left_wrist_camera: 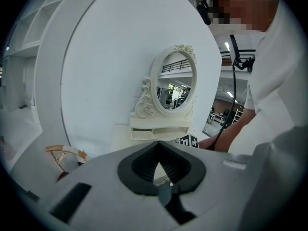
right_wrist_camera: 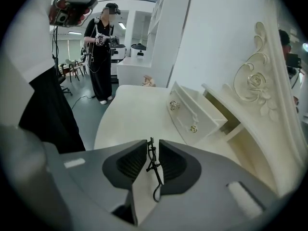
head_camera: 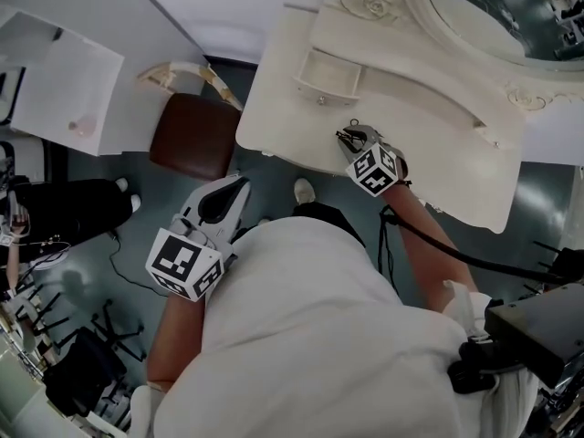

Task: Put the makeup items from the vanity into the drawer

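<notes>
The cream vanity [head_camera: 438, 135] carries a small drawer [head_camera: 327, 76] that stands pulled out under the oval mirror [head_camera: 484, 16]. My right gripper [head_camera: 352, 139] hovers over the tabletop in front of the drawer, shut on a thin black eyelash curler [right_wrist_camera: 153, 166] that stands upright between the jaws. In the right gripper view [right_wrist_camera: 153, 154] the drawer [right_wrist_camera: 192, 113] with two knobs lies ahead to the right. My left gripper [head_camera: 235, 188] hangs off the table near the stool, shut with nothing in it. The left gripper view [left_wrist_camera: 159, 147] faces the vanity [left_wrist_camera: 144, 134] from afar.
A brown stool [head_camera: 194, 135] stands at the vanity's left end, beside a chair with a gold back [head_camera: 187, 69]. A white cabinet [head_camera: 55, 80] is at the far left. A person in black [right_wrist_camera: 100, 47] stands in the background. Cables cross the floor.
</notes>
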`<state>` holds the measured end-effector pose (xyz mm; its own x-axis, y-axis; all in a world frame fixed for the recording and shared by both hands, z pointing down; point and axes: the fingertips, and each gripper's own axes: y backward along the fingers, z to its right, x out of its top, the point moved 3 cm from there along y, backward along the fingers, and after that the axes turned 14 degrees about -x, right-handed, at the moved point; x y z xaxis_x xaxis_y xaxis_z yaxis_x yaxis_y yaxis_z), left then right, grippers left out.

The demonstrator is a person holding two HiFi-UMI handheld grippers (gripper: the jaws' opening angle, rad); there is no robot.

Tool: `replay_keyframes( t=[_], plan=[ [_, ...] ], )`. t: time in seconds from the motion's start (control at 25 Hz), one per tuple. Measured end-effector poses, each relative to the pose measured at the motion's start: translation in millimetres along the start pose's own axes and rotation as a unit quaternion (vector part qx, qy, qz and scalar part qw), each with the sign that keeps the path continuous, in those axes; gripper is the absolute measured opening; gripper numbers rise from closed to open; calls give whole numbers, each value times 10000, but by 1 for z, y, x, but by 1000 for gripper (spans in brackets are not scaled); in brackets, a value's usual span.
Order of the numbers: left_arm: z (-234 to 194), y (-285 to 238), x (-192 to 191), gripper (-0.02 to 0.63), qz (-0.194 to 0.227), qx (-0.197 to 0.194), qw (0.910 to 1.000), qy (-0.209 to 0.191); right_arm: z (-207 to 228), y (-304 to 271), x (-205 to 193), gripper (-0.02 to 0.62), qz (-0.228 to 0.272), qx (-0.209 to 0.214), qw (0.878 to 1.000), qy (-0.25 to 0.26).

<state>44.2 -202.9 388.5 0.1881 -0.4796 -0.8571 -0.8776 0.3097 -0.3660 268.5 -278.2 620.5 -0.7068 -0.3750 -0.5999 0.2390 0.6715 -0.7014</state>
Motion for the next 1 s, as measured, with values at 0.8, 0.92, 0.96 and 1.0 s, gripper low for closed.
replay_keyframes(
  t=[0.8,0.92,0.96,1.0],
  plan=[
    [0,-38,13,2,135,98,9998,61,26,42,18,21,276,537,9981,99],
    [0,-43,14,2,163,68,9998,69,37,54,33,20,388,598,9974,68],
    [0,-44,14,2,182,66,9998,76,41,57,38,20,433,601,9972,64],
    [0,-46,15,2,197,64,9998,78,46,59,44,20,479,597,9970,66]
  ],
)
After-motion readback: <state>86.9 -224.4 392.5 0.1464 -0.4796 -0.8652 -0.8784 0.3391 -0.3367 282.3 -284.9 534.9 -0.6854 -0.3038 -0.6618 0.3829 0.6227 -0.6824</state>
